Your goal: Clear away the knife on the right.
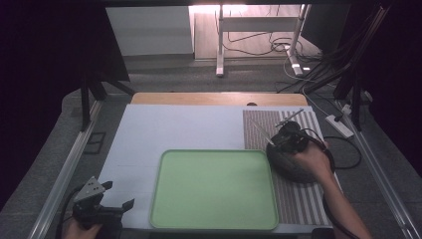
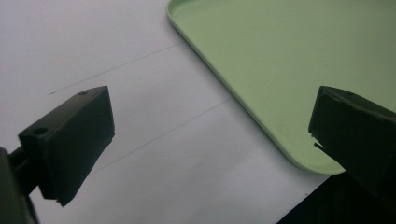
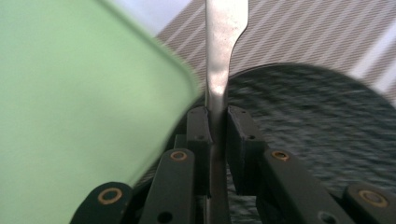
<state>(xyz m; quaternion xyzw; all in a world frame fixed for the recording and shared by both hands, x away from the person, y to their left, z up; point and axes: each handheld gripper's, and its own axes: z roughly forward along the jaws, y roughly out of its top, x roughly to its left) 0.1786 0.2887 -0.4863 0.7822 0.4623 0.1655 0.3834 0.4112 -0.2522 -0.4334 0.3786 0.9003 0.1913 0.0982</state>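
No text, label, brand, number or sign can be read in any of the views.

A tray (image 1: 214, 189) lies on the worktop (image 1: 149, 129) toward its near edge. To the right of the tray lies a striped mat (image 1: 298, 194), and a dark plate (image 1: 291, 167) sits on that mat, just beside the tray's right rim. The right tool (image 1: 287, 138) is over the plate's far side, with a metal utensil (image 3: 219, 70) between its jaws. The left tool (image 1: 112, 196) is at the near left corner, left of the tray.
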